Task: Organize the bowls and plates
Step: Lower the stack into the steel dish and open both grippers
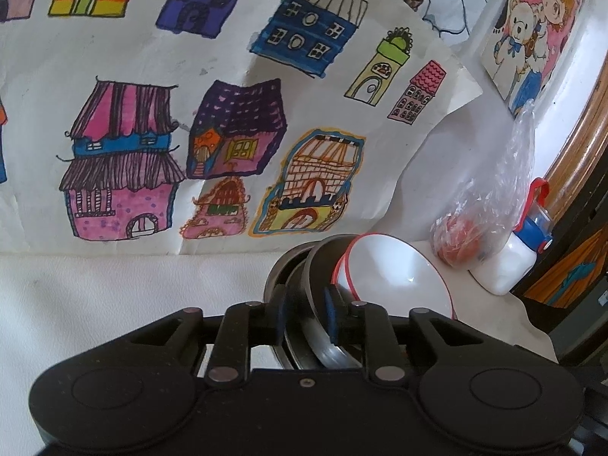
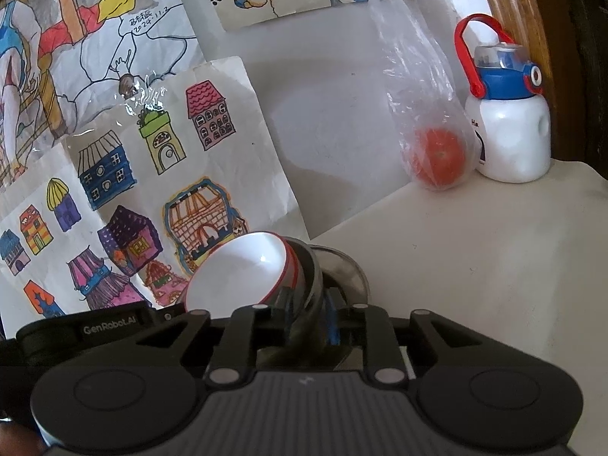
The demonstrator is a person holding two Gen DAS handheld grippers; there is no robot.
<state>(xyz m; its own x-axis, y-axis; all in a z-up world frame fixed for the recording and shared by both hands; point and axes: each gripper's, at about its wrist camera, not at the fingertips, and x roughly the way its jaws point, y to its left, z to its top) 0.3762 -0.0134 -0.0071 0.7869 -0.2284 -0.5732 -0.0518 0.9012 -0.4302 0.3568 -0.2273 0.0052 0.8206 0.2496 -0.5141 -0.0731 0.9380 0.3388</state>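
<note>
Presently both the left gripper (image 1: 307,313) and right gripper (image 2: 308,313) are clamped on tilted steel bowls (image 1: 300,288), the white bowl (image 1: 399,277) nested between them

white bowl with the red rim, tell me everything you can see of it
The white bowl looks like glossy ceramic or melamine, plain white inside with a thin red line around the rim and a small highlight. It is tipped steeply on edge, its opening facing the cameras, nested against a dark metal bowl behind it. Both the left gripper and right gripper clamp the stacked rims. It sits above the white table.
</note>
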